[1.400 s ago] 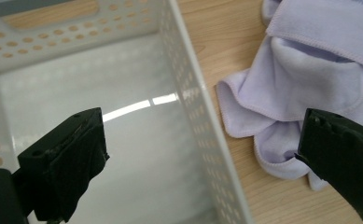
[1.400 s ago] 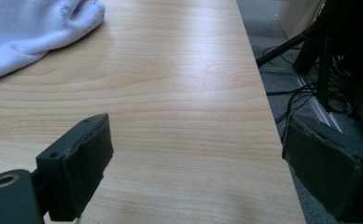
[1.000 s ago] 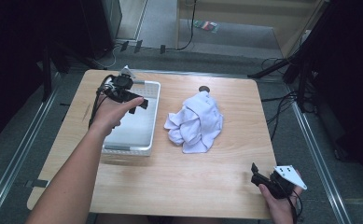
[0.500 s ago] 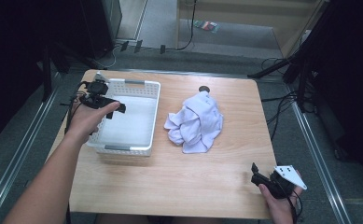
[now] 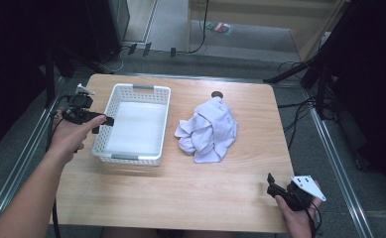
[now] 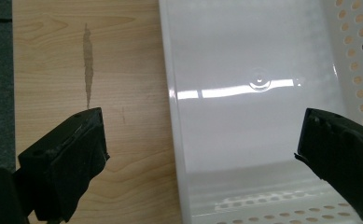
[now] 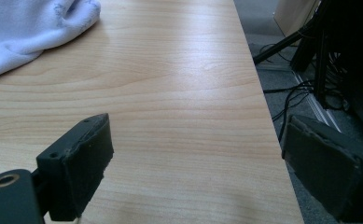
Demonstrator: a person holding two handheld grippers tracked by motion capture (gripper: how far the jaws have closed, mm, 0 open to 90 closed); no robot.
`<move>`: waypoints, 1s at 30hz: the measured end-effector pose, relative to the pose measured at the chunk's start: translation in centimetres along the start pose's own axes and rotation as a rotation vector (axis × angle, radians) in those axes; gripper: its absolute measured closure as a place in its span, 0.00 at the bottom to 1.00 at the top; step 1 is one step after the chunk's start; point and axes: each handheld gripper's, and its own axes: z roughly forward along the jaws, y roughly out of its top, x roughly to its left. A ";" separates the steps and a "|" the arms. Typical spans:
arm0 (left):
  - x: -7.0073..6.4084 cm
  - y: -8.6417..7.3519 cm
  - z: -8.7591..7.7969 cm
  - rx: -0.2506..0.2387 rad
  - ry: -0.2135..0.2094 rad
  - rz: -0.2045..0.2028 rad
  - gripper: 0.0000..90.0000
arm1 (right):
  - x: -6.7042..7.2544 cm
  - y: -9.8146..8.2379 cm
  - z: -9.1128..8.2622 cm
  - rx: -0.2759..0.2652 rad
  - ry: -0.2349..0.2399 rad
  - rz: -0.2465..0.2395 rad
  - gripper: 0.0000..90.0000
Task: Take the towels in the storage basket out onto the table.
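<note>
A white perforated basket point(image 5: 143, 89) stands empty on the left half of the wooden table point(image 5: 180, 188). To its right lies a crumpled white cloth point(image 5: 208, 130). My left gripper point(image 5: 101, 124) is open at the basket's left rim. In the left gripper view, the left gripper point(image 6: 200, 135) has one jaw over the wood and the other over the basket floor point(image 6: 244, 60). My right gripper point(image 5: 272, 184) rests open at the table's near right corner. In the right gripper view, the right gripper point(image 7: 198, 140) holds nothing and the cloth point(image 7: 30, 28) lies far ahead at the left.
A small dark round disc point(image 5: 217, 94) sits at the table's far edge behind the cloth. A dark streak point(image 6: 88, 60) marks the wood left of the basket. Cables point(image 5: 299, 104) trail on the floor past the right table edge point(image 7: 263, 93).
My left gripper has moved left from above the basket's middle to its left rim. The right gripper, the basket and the cloth have stayed put.
</note>
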 end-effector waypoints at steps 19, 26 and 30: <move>2.8 -5.7 -1.8 -0.028 -0.029 -0.035 0.02 | 0.1 0.0 0.0 0.001 -0.003 -0.001 0.10; 3.6 -9.2 -2.0 -0.081 -0.068 -0.068 0.02 | 0.0 0.0 0.0 0.000 -0.004 0.003 0.10; 4.1 -11.0 -1.9 -0.124 -0.065 -0.075 0.02 | 0.0 0.0 0.0 0.003 -0.005 0.000 0.10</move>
